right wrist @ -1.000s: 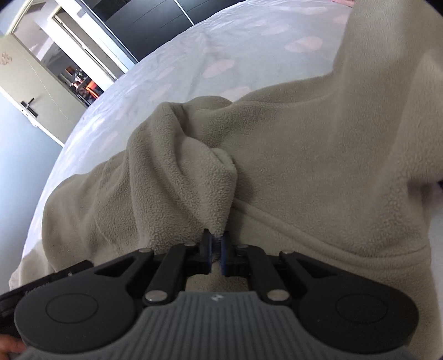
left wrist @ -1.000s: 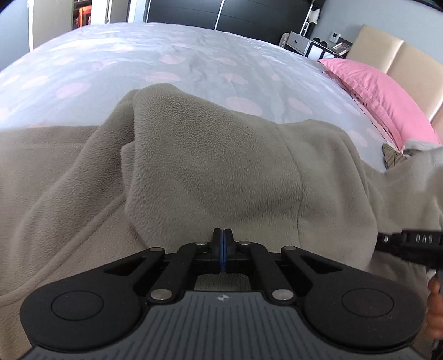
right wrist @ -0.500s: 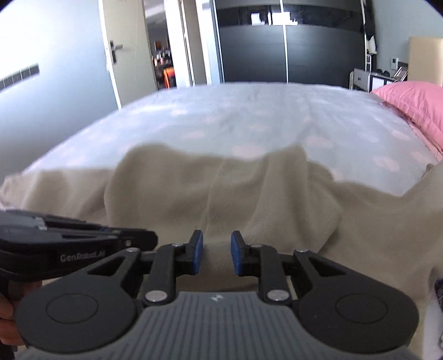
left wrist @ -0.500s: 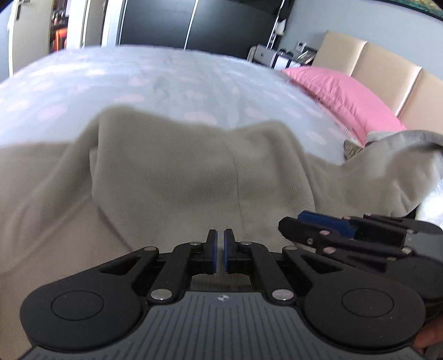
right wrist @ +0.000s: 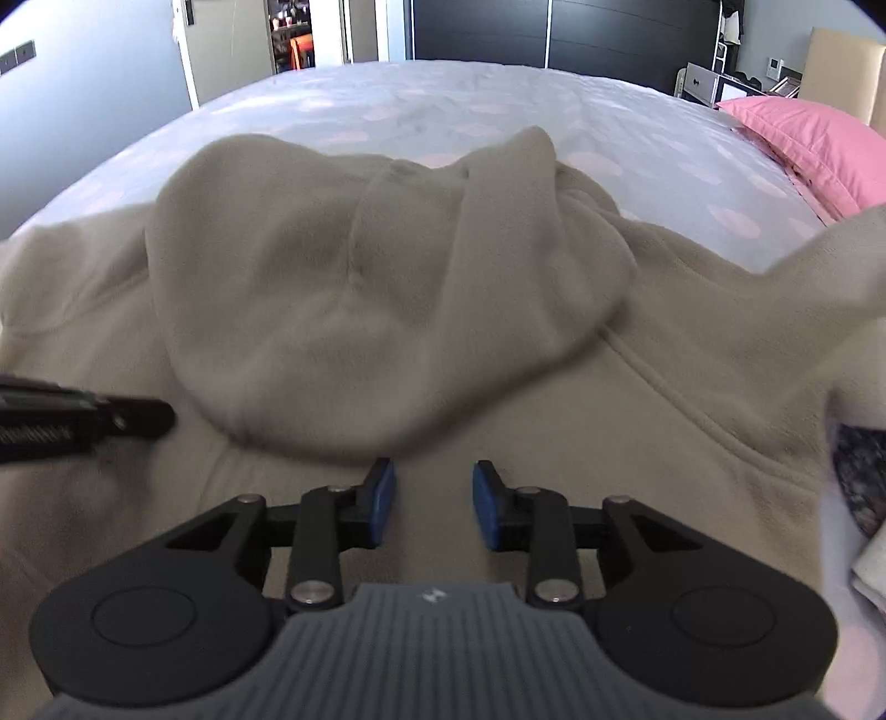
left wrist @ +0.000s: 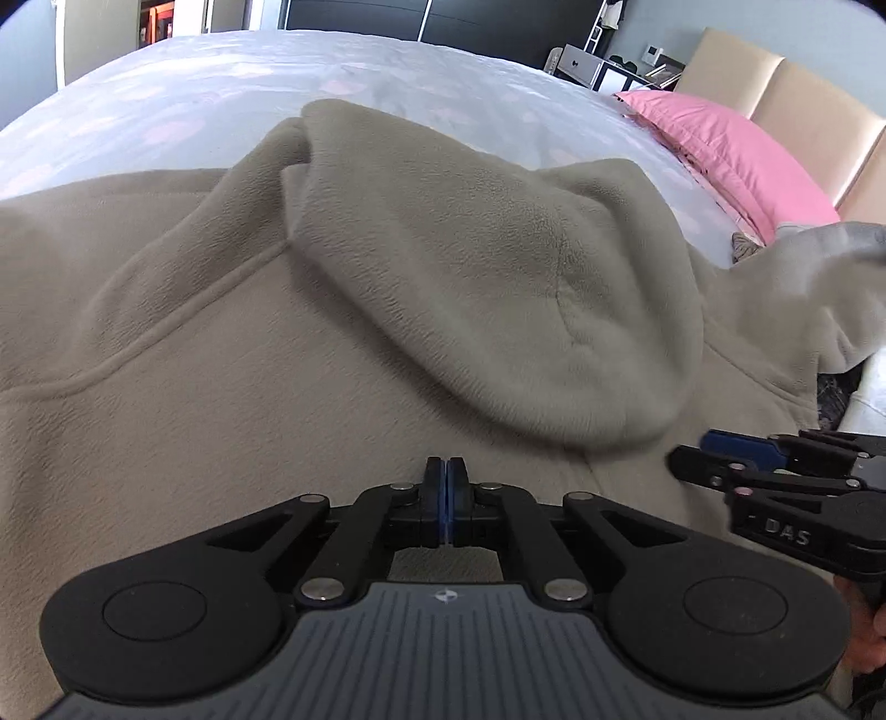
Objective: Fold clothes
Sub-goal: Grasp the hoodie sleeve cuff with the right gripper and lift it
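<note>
A beige fleece hoodie [left wrist: 232,387] lies spread on the bed, its hood [left wrist: 498,288] folded down flat onto the body. It also shows in the right wrist view [right wrist: 692,399], with the hood [right wrist: 376,310] in the middle. My left gripper [left wrist: 446,476] is shut and empty just above the fleece, in front of the hood's rim. My right gripper [right wrist: 433,487] is open and empty over the fleece below the hood. It also shows at the right edge of the left wrist view [left wrist: 720,454]. The left gripper shows at the left edge of the right wrist view [right wrist: 111,415].
The bed [left wrist: 221,83] has a pale cover with pink dots. A pink pillow [left wrist: 736,149] lies at the right by a beige headboard [left wrist: 803,94]. Another grey garment [left wrist: 830,260] lies at the right. A dark wardrobe [right wrist: 554,27] and a door [right wrist: 221,44] stand beyond the bed.
A second ago both grippers were shut on the hood's fleece. They let go, the hood now lies flat on the body. The right gripper opened wide; the left closed again, empty.
</note>
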Tool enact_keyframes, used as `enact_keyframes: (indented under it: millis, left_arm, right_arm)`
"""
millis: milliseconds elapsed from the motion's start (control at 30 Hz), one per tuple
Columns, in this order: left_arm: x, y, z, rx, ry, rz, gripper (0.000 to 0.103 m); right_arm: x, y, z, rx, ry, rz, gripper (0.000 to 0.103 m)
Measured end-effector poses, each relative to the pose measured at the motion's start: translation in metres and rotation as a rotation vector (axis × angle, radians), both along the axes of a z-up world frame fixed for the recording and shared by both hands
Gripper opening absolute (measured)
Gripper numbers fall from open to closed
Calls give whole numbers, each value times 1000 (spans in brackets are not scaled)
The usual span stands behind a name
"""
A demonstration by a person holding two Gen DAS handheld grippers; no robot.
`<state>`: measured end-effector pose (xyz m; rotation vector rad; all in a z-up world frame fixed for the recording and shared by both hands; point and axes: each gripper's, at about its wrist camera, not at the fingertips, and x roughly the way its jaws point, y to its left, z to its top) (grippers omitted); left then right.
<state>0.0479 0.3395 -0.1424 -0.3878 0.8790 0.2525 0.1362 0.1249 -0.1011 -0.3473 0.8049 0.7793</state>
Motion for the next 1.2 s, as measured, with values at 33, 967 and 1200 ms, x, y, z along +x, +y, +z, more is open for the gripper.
enact_keyframes:
  millis: [33, 967, 1200]
  left_arm:
    - [-5, 2, 4, 9, 5, 4, 1]
    - [-68, 43, 134, 215, -64, 111, 24]
    - [-68, 39, 137, 215, -74, 127, 26]
  right_arm:
    - [-2, -6, 1, -13, -5, 2, 34]
    - [45, -243, 179, -349, -703, -174, 83]
    - [82, -239, 146, -618, -784, -51, 83]
